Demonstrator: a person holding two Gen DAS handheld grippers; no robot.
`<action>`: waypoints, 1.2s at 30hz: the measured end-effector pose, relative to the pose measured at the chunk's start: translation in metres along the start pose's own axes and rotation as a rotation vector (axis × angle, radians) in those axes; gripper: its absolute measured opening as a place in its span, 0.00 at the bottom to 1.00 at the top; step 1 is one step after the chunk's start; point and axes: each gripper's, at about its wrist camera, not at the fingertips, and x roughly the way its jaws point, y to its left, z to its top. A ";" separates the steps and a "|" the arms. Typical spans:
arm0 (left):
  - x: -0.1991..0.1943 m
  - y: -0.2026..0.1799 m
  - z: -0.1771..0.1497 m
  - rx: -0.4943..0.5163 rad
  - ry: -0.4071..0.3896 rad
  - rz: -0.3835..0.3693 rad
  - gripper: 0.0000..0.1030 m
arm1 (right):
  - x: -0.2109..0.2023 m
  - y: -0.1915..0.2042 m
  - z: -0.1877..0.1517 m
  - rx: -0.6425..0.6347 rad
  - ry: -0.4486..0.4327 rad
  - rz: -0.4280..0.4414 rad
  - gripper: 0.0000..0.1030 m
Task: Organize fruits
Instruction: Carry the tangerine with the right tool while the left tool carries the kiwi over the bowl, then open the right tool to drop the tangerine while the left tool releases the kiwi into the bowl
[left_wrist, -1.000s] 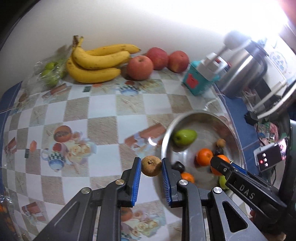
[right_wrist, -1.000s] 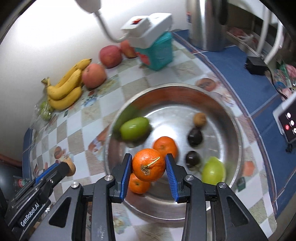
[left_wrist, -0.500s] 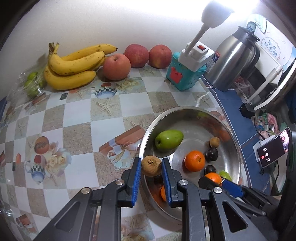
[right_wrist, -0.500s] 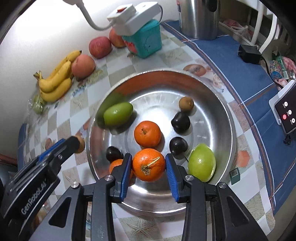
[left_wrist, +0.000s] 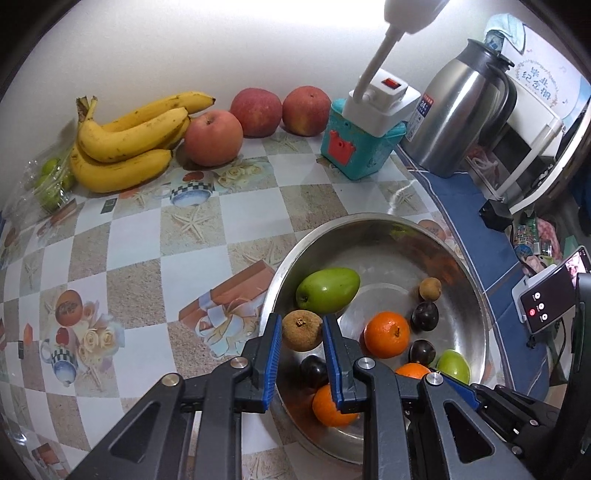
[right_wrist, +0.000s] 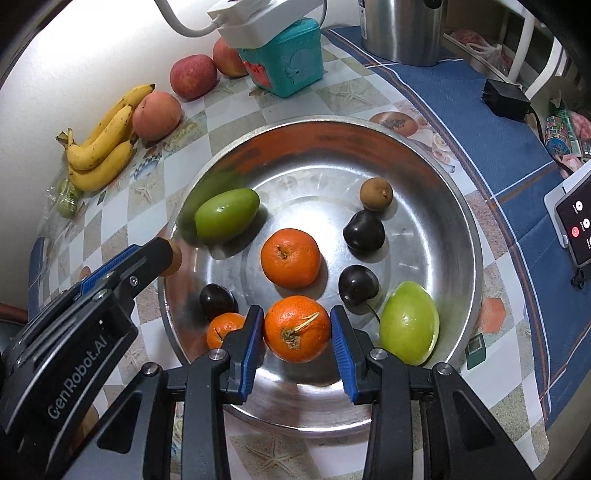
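Note:
My left gripper (left_wrist: 301, 343) is shut on a small brown kiwi-like fruit (left_wrist: 301, 329) and holds it over the left rim of the steel bowl (left_wrist: 391, 225). My right gripper (right_wrist: 296, 341) is shut on an orange (right_wrist: 296, 328) low over the near part of the bowl (right_wrist: 325, 421). In the bowl lie two green mangoes (right_wrist: 226, 213), oranges (right_wrist: 290, 257), dark plums (right_wrist: 363, 231) and another brown fruit (right_wrist: 376, 193). The left gripper also shows in the right wrist view (right_wrist: 168, 254).
Bananas (left_wrist: 122, 147) and three apples (left_wrist: 213, 137) lie along the far wall, with a bag of small green fruit (left_wrist: 51, 184) at the left. A teal box with a white lamp (left_wrist: 364, 147), a steel jug (left_wrist: 465, 110) and a phone (left_wrist: 550, 295) stand to the right.
Both grippers moved in over the bowl with their fruit still held. The left one went right to the bowl's rim; the right one came lower and nearer the bowl floor.

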 end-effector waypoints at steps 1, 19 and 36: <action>0.002 0.001 0.000 0.000 0.005 0.002 0.24 | 0.001 0.000 0.000 0.000 0.004 -0.001 0.37; 0.016 0.000 -0.002 0.006 0.057 0.020 0.24 | 0.029 0.005 -0.001 0.000 0.065 -0.016 0.38; -0.010 0.021 -0.011 -0.086 0.046 0.017 0.50 | 0.011 0.003 -0.006 -0.014 0.019 -0.032 0.51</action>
